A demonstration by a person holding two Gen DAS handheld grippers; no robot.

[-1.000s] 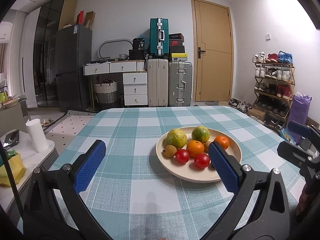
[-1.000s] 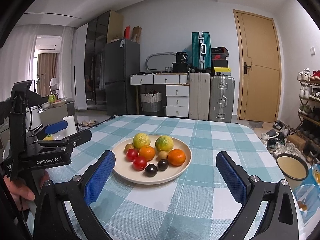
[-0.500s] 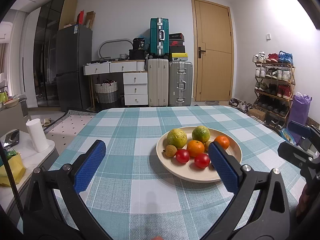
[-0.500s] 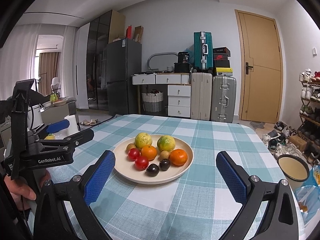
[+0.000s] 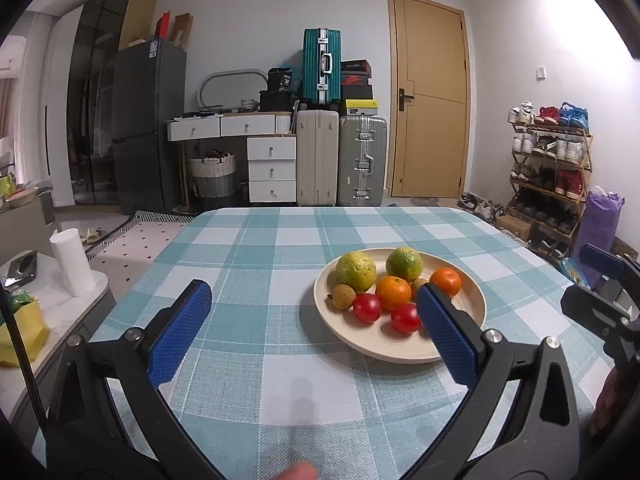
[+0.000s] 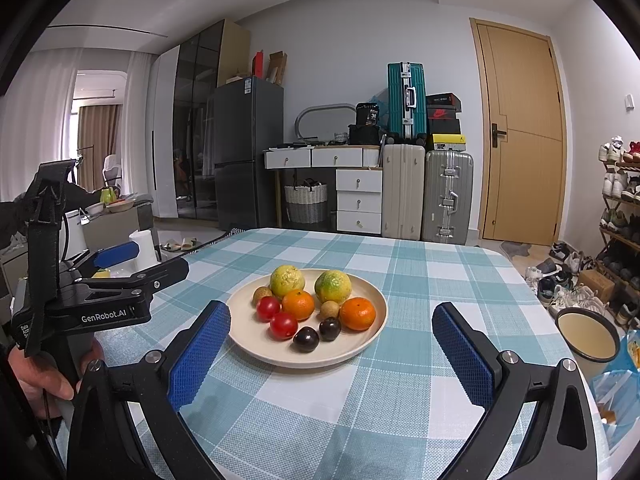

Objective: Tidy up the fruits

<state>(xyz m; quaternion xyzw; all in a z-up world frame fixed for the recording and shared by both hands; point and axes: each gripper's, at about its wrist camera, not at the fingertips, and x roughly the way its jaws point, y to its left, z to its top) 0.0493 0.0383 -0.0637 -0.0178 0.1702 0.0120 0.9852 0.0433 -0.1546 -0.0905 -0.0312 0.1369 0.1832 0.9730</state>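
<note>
In the left wrist view the left gripper (image 5: 310, 304) hangs above the checked table (image 5: 256, 264) at lower centre, jaws wide apart, empty. The plate (image 5: 472, 322) of fruit sits right of centre. In the right wrist view the right gripper (image 6: 332, 328) is likewise spread and empty, with the plate (image 6: 376, 332) centred between its fingers.
</note>
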